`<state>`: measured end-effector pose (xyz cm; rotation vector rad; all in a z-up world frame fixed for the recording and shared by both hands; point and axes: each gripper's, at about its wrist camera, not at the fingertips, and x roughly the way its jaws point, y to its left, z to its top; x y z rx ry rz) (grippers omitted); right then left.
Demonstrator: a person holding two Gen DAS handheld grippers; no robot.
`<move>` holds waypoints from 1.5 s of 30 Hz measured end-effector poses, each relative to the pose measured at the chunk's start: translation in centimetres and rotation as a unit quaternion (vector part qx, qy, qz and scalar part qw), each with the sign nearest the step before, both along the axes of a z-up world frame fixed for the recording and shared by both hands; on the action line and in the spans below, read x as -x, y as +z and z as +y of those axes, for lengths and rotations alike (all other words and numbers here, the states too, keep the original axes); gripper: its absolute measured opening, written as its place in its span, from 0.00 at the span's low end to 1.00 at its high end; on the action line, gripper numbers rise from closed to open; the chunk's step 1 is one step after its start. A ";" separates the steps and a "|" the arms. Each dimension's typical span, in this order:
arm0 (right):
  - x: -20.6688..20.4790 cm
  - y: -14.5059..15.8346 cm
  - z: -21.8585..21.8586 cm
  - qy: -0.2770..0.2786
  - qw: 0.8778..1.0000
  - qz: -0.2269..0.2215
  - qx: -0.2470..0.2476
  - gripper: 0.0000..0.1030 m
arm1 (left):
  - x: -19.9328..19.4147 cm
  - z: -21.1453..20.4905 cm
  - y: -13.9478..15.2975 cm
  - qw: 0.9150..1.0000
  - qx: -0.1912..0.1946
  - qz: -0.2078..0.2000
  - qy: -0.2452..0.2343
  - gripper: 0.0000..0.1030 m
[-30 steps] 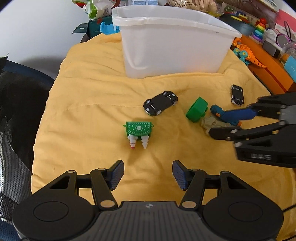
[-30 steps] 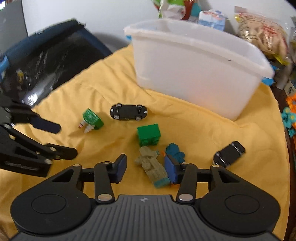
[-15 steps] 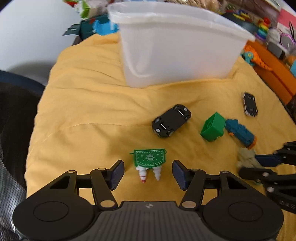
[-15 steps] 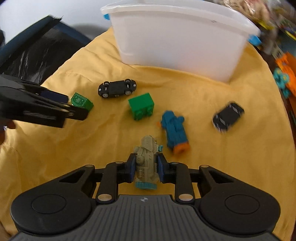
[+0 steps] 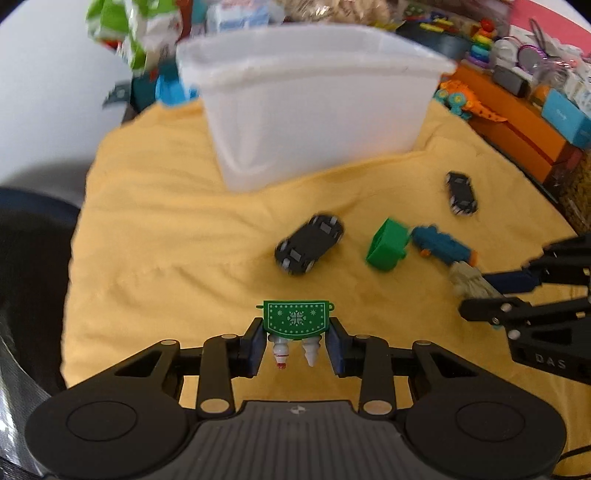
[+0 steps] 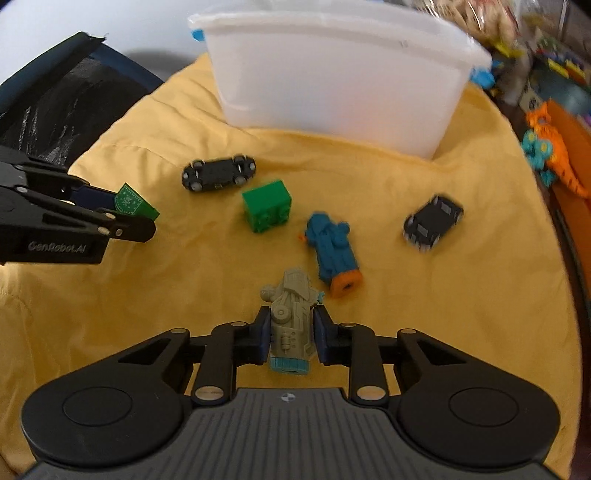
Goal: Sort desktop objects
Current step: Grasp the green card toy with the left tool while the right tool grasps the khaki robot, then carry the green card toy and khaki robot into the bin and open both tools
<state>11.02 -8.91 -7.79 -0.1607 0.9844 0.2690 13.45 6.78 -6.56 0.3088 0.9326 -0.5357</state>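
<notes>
My left gripper [image 5: 295, 341] is shut on a green snowflake toy [image 5: 295, 319] with two white cones under it; it also shows in the right wrist view [image 6: 135, 201]. My right gripper [image 6: 290, 334] is shut on a grey-tan robot toy [image 6: 290, 314] with a teal base. On the yellow cloth [image 6: 369, 177] lie two black toy cars [image 6: 218, 172] [image 6: 432, 221], a green block [image 6: 266, 205] and a blue toy with an orange end [image 6: 334, 254]. A white plastic bin [image 6: 340, 81] stands at the back.
An orange dinosaur toy [image 6: 554, 158] and an orange shelf with many small toys [image 5: 517, 122] line the right side. A dark chair with black plastic [image 6: 55, 103] is at the left. Snack packets [image 5: 133, 33] sit behind the bin.
My left gripper has closed on the green snowflake toy. My right gripper closed on the grey-tan robot toy earlier and still holds it.
</notes>
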 end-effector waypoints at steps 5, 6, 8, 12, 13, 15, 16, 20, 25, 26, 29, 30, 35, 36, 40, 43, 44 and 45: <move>-0.7 3.4 -0.1 0.030 0.998 -0.048 0.012 0.26 | 0.8 -1.5 3.7 0.998 -0.007 -0.064 0.007 0.37; -0.9 4.2 -0.3 0.032 0.998 -0.056 0.008 0.26 | 0.9 -1.8 4.4 0.997 -0.006 -0.075 0.008 0.37; -1.5 5.9 -0.6 0.035 0.996 -0.076 0.005 0.26 | 0.9 -2.7 5.8 0.995 -0.010 -0.102 0.009 0.37; -3.2 8.9 -1.6 0.036 0.992 -0.118 0.002 0.26 | -0.1 -4.4 7.9 0.991 -0.012 -0.129 0.016 0.37; -3.7 9.5 -1.9 0.036 0.991 -0.125 0.001 0.26 | -0.6 -4.9 8.6 0.990 -0.016 -0.139 0.021 0.37; -5.0 10.3 -2.3 0.036 0.990 -0.135 0.001 0.26 | -1.5 -5.7 9.8 0.988 -0.010 -0.149 0.031 0.37; -5.7 10.7 -2.5 0.036 0.990 -0.138 0.002 0.26 | -2.1 -6.2 10.5 0.987 -0.009 -0.156 0.036 0.37; -8.6 12.1 -3.2 0.028 0.988 -0.153 -0.006 0.26 | -4.2 -8.1 11.7 0.984 -0.020 -0.171 0.042 0.37; -12.0 13.0 -3.6 0.022 0.987 -0.158 -0.019 0.26 | -7.3 -10.0 12.0 0.983 -0.018 -0.173 0.062 0.37; -12.9 12.9 -3.6 0.021 0.987 -0.158 -0.017 0.26 | -8.0 -10.4 11.8 0.983 -0.022 -0.171 0.066 0.37; -14.6 12.1 -4.1 0.008 0.990 -0.137 -0.019 0.26 | -10.4 -11.4 10.4 0.984 -0.041 -0.152 0.078 0.37; -15.3 11.6 -4.4 0.003 0.991 -0.128 -0.022 0.26 | -11.1 -11.6 9.9 0.985 -0.043 -0.143 0.082 0.37; -16.7 10.1 -4.7 -0.004 0.994 -0.109 -0.026 0.33 | -12.9 -11.9 8.0 0.990 -0.048 -0.096 0.094 0.39; -16.9 10.0 -4.8 -0.006 0.994 -0.106 -0.027 0.35 | -13.0 -11.9 7.8 0.990 -0.050 -0.091 0.097 0.41; -16.6 9.8 -4.9 -0.006 0.994 -0.106 -0.035 0.38 | -12.5 -11.8 7.6 0.990 -0.056 -0.095 0.089 0.45; -15.9 10.1 -4.9 -0.006 0.993 -0.112 -0.041 0.38 | -12.2 -11.6 8.1 0.989 -0.055 -0.103 0.090 0.47; -15.9 10.3 -5.0 -0.006 0.992 -0.115 -0.043 0.39 | -12.1 -11.5 8.3 0.989 -0.053 -0.104 0.093 0.49; -15.6 10.5 -5.0 -0.008 0.992 -0.120 -0.046 0.40 | -12.1 -11.4 8.5 0.989 -0.050 -0.106 0.095 0.49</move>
